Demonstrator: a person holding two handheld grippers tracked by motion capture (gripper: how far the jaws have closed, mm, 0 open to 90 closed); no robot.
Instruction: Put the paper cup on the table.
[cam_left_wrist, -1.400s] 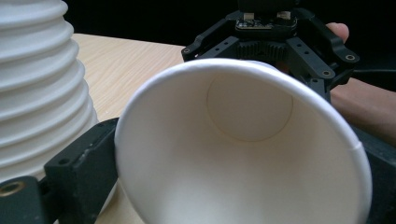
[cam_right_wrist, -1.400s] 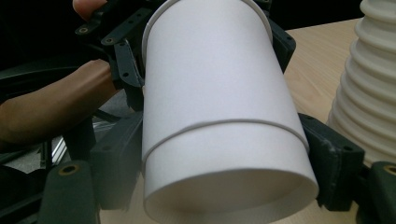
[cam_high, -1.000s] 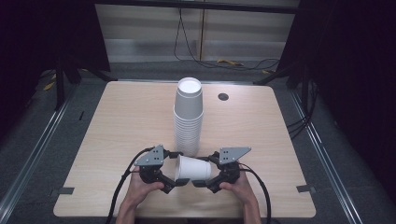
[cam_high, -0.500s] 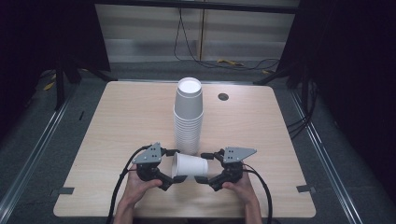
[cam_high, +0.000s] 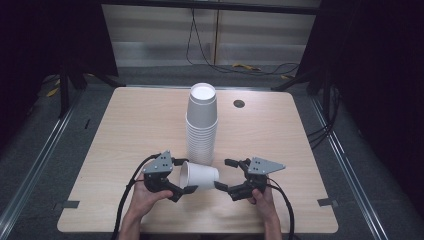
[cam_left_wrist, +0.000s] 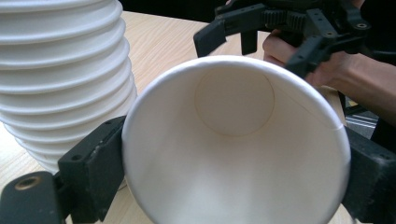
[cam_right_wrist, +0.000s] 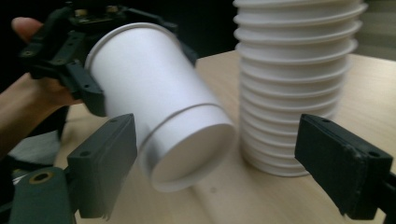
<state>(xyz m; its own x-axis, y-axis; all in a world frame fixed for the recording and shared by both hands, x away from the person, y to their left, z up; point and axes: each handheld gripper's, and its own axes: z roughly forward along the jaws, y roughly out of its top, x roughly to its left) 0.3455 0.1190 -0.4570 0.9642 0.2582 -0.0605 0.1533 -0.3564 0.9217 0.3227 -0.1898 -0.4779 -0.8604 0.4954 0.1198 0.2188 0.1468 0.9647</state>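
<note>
A single paper cup held sideways near the front of the table.

The left gripper (cam_high: 181, 176) clamps the rim of the cup (cam_high: 199, 176), whose hollow inside looks bare, its base pointing right. Just behind it a tall stack of cups (cam_high: 201, 125) stands upside down. The right gripper (cam_high: 224, 175) has its jaws spread wide around the cup's base, not pressing it.

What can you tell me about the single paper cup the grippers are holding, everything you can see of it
The single cup is plain white, paper by its look, with a rolled rim and a recessed round base. It lies on its side above the table, just in front of the tall cup stack. The left gripper clamps its rim end, mouth facing that camera, empty inside. The right gripper stands open around its base end.
</note>
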